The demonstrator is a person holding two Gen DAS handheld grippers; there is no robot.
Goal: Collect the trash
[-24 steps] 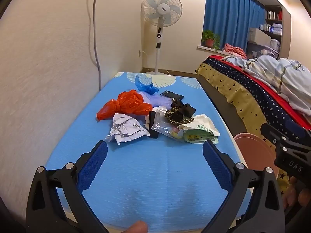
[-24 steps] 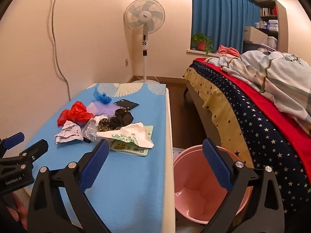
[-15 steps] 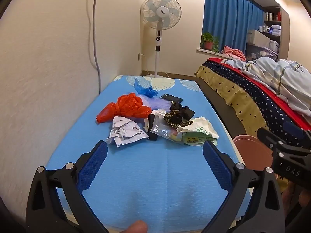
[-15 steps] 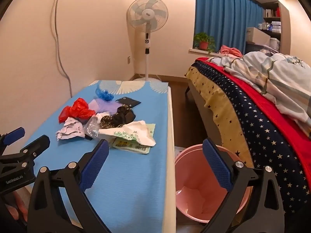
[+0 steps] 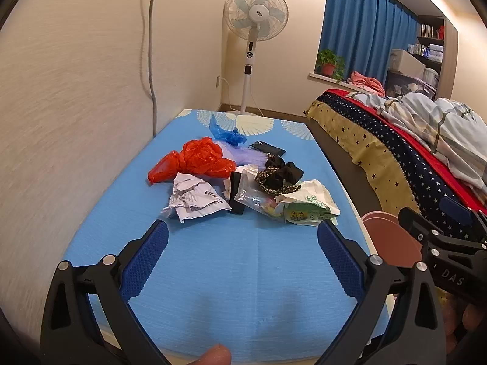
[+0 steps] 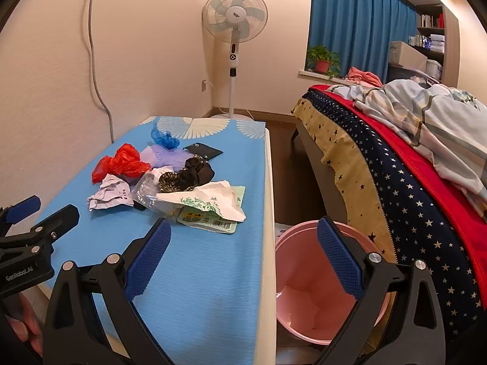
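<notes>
1. Left wrist view: left gripper (image 5: 243, 240) gapes wide, empty, short of the trash pile (image 5: 243, 179) on the blue table (image 5: 213, 273).
2. Right gripper (image 6: 241, 238) likewise spread, holding nothing, partly above the pink bin (image 6: 307, 273) beside the table.
3. Pile looks light, soft, crinkly; plastic likely slippery.
4. Crumpled paper (image 5: 194, 197) lies nearest; pinching its bunched middle seems best.

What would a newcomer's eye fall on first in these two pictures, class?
Probably the heap of litter mid-table on the blue table cover, with the red plastic bag brightest at its left edge. Next, the pink bin on the floor between table and bed. The white standing fan rises behind.
</notes>
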